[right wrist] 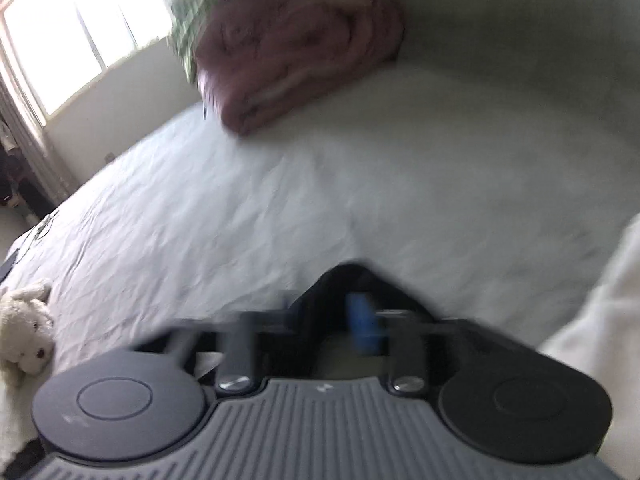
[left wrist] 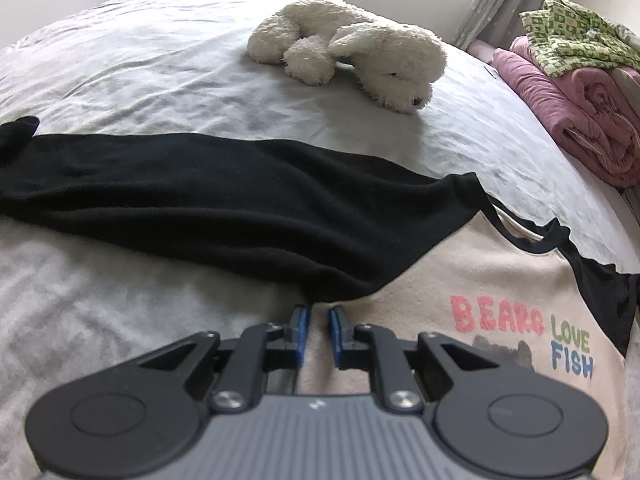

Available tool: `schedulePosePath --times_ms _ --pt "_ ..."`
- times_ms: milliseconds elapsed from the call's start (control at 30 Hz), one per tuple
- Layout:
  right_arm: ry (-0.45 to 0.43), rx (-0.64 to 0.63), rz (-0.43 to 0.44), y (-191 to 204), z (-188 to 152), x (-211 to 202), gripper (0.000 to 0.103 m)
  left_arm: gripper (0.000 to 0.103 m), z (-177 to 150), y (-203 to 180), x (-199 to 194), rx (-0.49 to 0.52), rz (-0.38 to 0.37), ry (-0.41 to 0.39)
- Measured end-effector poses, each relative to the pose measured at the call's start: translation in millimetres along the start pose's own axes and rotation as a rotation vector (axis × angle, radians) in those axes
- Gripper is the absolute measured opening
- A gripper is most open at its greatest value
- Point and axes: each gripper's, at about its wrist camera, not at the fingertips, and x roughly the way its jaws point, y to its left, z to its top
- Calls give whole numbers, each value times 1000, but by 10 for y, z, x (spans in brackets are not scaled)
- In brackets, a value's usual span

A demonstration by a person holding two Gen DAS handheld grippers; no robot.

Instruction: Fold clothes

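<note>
Left wrist view: beige sweatshirt (left wrist: 480,280) reads "BEAR LOVE FISH".

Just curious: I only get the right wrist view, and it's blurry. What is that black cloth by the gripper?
Observer: Probably a sleeve of a cream shirt with black sleeves, spread on the bed.
Operator: Anything printed on it?
Observer: Yes, coloured letters reading BEARS LOVE FISH.
Operator: And the other gripper?
Observer: The left gripper sits, jaws narrow, where the long sleeve meets the shirt's body.
</note>
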Motion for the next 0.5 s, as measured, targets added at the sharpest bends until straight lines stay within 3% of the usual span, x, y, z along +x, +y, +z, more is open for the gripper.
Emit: schedulePosePath --times_ms 33,167,200,233,267,367,467,500 --pt "28 8 3 50 24 88 60 13 2 2 0 2 -2 0" --pt "87 -27 -126 199 89 422 60 14 11 43 5 -14 -20 7" --pt "83 -22 -145 180 88 474 56 14 10 46 6 -12 -22 6" --pt "80 -17 -163 160 88 526 27 14 8 49 6 -11 -24 6" --pt "51 -13 -160 137 83 475 10 14 7 52 6 -9 -26 6" --pt "-103 -106 -119 223 89 154 10 14 10 42 6 -10 -26 7" --pt "-382 -389 -72 480 -64 -495 9 14 9 22 5 -4 -18 6" --pt "-414 -440 -88 503 -128 -632 9 14 10 17 6 -3 -16 6"
